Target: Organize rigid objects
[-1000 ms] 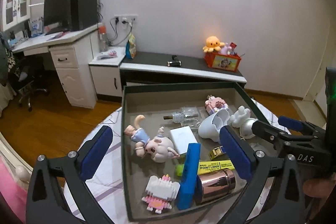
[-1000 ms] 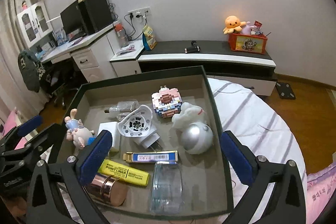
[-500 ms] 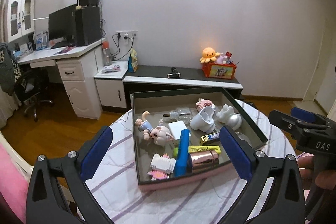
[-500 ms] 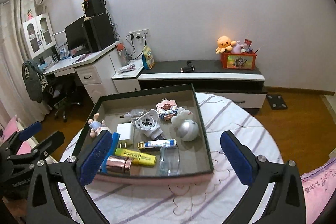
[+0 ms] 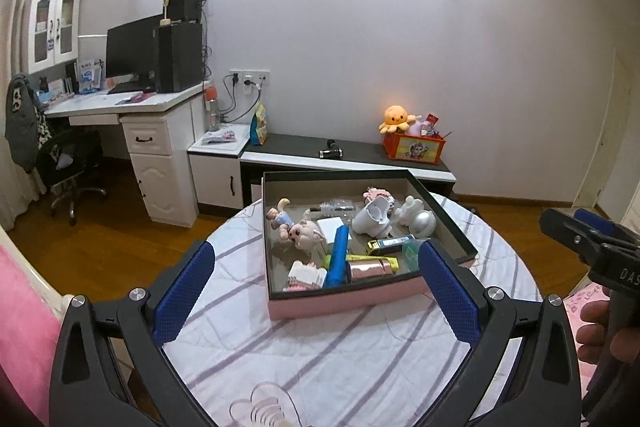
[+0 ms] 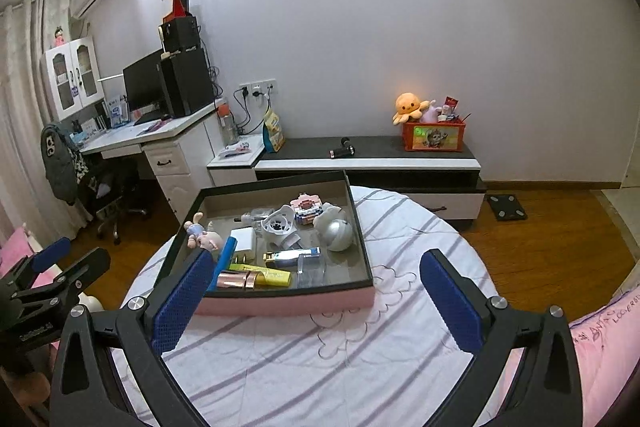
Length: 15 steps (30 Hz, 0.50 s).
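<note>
Both tongs, left (image 5: 316,291) and right (image 6: 316,301), hung spread and empty short of the box (image 6: 288,301) on the round worktop (image 6: 400,339), its jumbled hard trinkets likely light, the silver ball (image 6: 338,235) slippery, best pinched across its middle.

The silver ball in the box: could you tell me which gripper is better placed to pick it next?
Probably the right. The silver ball lies by the box's right wall, on the side of the right gripper; the left gripper would cross the clutter. Both are open and empty.
</note>
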Available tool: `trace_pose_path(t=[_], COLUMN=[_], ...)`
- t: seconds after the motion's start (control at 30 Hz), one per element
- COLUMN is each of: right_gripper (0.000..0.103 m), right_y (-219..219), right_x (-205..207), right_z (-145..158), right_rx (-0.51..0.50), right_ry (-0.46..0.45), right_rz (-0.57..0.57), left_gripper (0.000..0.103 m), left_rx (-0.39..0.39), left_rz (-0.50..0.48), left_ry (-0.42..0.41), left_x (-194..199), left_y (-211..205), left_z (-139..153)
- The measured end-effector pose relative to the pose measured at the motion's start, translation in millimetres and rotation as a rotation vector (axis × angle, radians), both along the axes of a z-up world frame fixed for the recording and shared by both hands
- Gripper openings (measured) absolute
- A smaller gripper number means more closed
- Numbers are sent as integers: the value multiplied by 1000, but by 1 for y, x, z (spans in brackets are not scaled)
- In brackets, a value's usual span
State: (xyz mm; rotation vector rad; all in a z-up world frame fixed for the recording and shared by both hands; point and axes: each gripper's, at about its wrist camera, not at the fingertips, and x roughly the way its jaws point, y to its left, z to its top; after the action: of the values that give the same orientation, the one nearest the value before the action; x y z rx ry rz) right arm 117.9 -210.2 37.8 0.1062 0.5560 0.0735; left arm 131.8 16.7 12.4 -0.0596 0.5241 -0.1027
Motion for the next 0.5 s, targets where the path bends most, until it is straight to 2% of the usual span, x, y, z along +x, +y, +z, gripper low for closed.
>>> trace_pose_path(t=[0.2,0.5], right_gripper=[103,103], right_y=[-5,-11], right_x=[-31,-52], right_z=[4,0], right_rx=[-10,-3], right_ry=[-24,-20], right_rz=[-17,-28], left_gripper=[103,103], left_rx=[-9,-15], left_rz=[7,18], left_ry=[1,-16], left_x=[-26,-48], left_y=[1,1], left_z=[2,9])
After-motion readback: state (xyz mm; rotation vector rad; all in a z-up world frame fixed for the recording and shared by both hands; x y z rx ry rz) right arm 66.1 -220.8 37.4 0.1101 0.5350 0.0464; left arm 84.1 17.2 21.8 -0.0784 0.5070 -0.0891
